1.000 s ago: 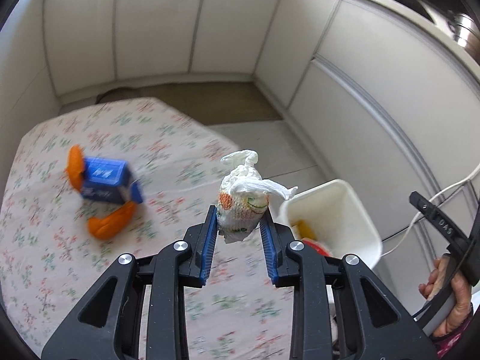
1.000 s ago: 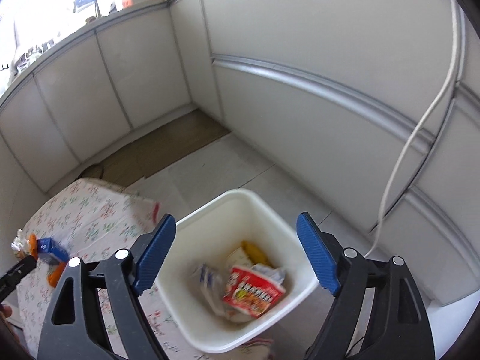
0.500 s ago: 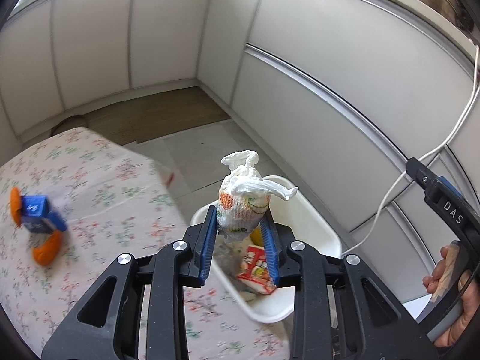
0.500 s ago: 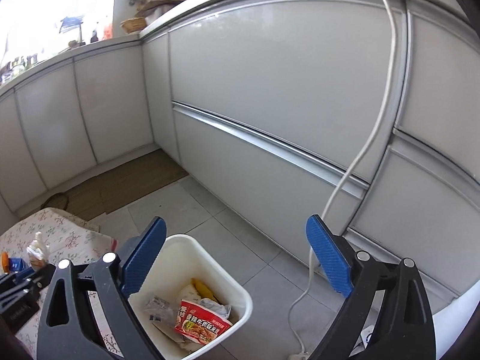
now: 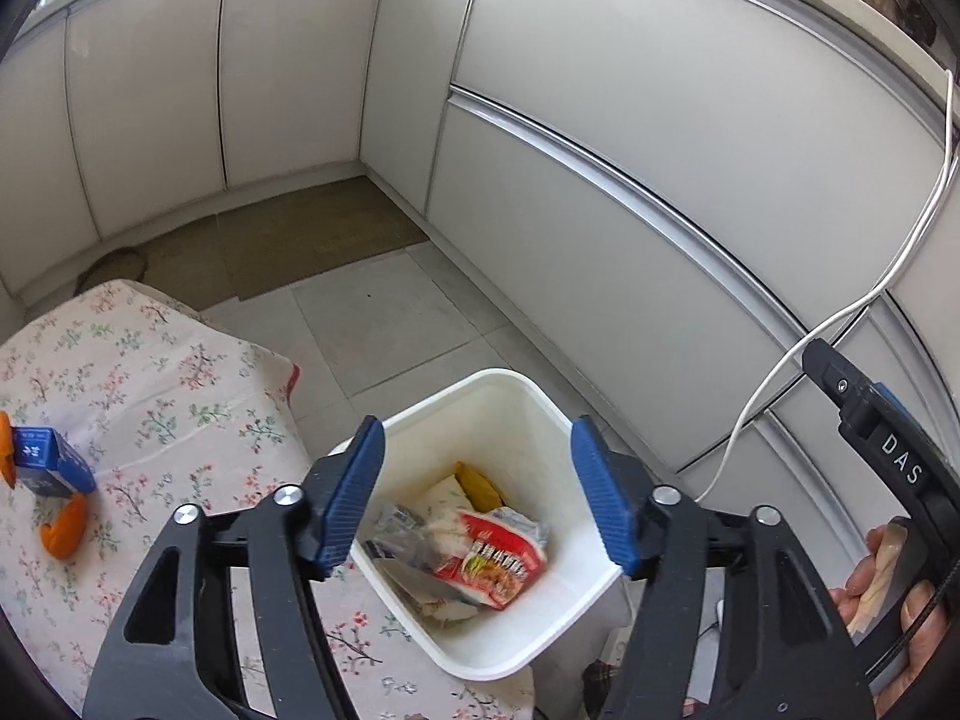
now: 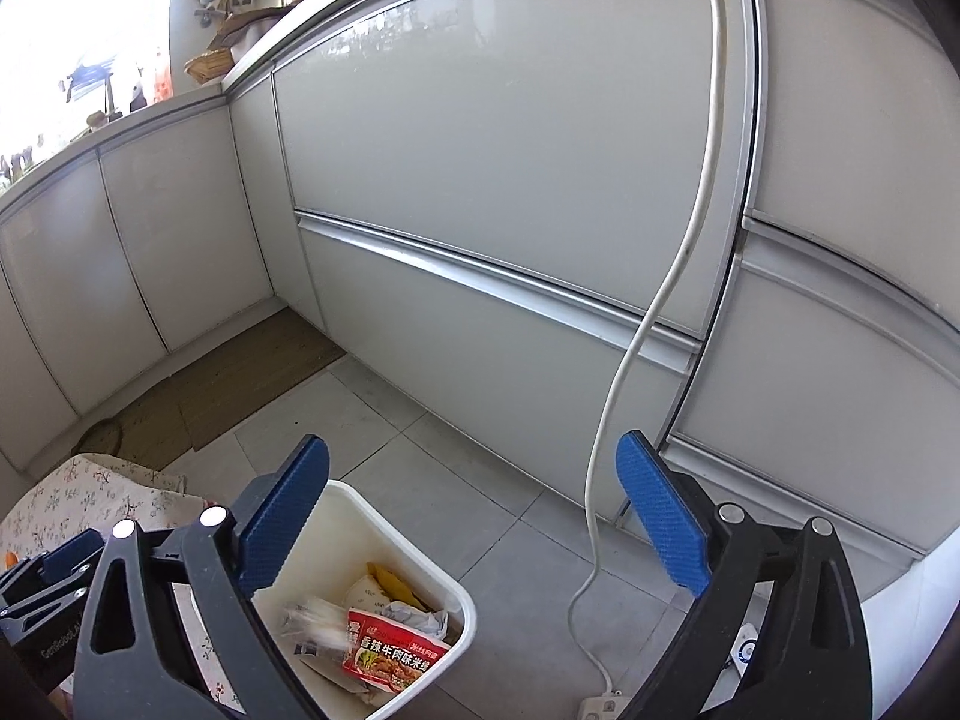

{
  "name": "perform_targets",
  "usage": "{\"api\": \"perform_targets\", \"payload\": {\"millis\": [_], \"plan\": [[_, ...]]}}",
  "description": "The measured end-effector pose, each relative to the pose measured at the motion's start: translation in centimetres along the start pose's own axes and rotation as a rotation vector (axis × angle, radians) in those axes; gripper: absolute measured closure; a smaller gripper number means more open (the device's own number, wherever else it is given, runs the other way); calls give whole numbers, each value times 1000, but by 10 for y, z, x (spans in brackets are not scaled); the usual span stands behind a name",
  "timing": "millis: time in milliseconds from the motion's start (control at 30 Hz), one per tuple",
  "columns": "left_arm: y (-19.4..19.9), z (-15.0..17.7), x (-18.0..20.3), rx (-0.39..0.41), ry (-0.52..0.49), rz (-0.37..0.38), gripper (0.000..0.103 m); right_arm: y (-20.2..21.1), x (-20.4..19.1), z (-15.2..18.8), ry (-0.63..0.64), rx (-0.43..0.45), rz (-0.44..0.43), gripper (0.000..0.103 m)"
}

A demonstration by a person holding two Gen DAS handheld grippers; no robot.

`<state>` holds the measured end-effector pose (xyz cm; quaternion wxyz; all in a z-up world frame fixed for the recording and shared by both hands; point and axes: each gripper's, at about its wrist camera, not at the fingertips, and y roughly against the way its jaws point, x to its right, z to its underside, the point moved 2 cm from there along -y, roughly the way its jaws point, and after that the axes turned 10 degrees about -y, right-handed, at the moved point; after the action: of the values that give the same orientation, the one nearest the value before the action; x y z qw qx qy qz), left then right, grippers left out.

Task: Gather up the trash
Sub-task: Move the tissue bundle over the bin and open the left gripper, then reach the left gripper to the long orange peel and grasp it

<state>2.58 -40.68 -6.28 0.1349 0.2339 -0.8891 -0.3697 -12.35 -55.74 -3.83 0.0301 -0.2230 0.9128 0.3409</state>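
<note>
A white bin (image 5: 528, 630) stands on the floor beside the flowered table (image 5: 180, 396). It holds wrappers, among them a red noodle packet (image 5: 498, 564) and a blurred clear-wrapped bundle (image 5: 402, 531). My left gripper (image 5: 480, 498) is open and empty right above the bin. On the table's left lie a blue carton (image 5: 45, 462) and orange peel (image 5: 63, 531). My right gripper (image 6: 474, 522) is open and empty, above and to the right of the bin (image 6: 420, 546), where the red packet (image 6: 393, 657) also shows.
White cabinet fronts (image 5: 630, 138) line the back and right. A white cable (image 6: 654, 312) hangs down to a power strip (image 6: 603, 705) on the grey tile floor. A brown mat (image 5: 288, 240) lies in the corner.
My left gripper carried the tied white bag from above the table to over the bin, then opened. The bag has left the fingers. The right gripper swung right, away from the bin.
</note>
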Motion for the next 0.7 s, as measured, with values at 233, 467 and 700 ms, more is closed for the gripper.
{"api": "perform_targets", "payload": {"millis": [233,467,700], "plan": [[8,5,-20,9,-3,-94,13,2,-16,4,27,0,-8,8],[12,16,-57,-8,16,-199,8,5,-50,13,86,-25,-45,7],[18,42,-120,-72,56,-354,7,5,-105,42,199,-110,-131,7]]}}
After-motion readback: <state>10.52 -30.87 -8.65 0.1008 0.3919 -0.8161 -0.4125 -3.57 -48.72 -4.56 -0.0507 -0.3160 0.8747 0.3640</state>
